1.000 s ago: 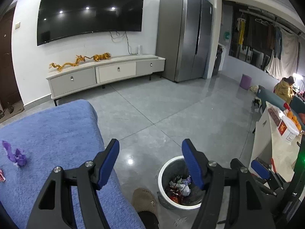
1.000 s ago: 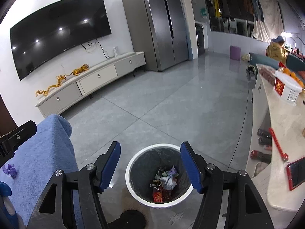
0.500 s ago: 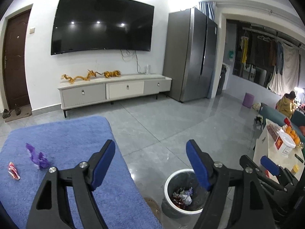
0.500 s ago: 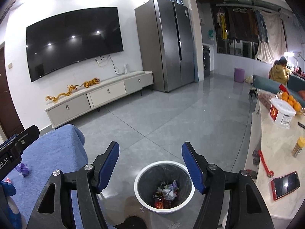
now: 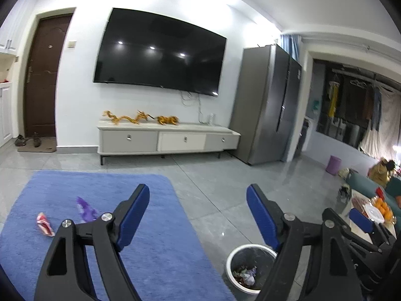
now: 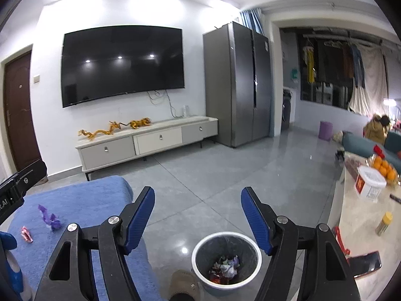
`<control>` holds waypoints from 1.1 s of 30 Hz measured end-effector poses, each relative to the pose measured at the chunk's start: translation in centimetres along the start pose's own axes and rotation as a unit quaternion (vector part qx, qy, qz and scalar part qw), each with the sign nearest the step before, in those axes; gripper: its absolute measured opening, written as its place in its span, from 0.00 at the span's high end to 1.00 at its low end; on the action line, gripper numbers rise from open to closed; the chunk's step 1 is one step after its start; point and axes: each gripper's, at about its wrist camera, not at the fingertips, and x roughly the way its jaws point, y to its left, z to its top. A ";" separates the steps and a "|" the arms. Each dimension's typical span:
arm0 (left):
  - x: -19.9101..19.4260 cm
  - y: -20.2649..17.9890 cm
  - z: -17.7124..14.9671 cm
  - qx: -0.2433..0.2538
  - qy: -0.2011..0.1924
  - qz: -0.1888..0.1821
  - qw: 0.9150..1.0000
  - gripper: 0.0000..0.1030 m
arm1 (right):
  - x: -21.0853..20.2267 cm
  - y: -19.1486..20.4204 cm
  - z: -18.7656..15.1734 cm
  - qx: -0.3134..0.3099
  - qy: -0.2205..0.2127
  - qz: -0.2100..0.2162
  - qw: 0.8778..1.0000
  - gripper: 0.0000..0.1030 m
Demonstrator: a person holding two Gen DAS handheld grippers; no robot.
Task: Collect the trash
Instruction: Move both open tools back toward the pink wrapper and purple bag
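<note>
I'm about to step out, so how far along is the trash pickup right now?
Partly done. The bin already holds several crumpled wrappers. Nothing is in hand: the left hand-held gripper and right hand-held gripper are both open and empty. Left to collect: a purple wrapper and a red-and-white wrapper lying on the blue rug.
</note>
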 end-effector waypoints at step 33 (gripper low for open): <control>5.9 32.8 -9.4 -0.139 0.098 0.287 0.943 0.18 | 11.3 24.9 -6.1 -0.130 0.109 0.269 0.948 0.24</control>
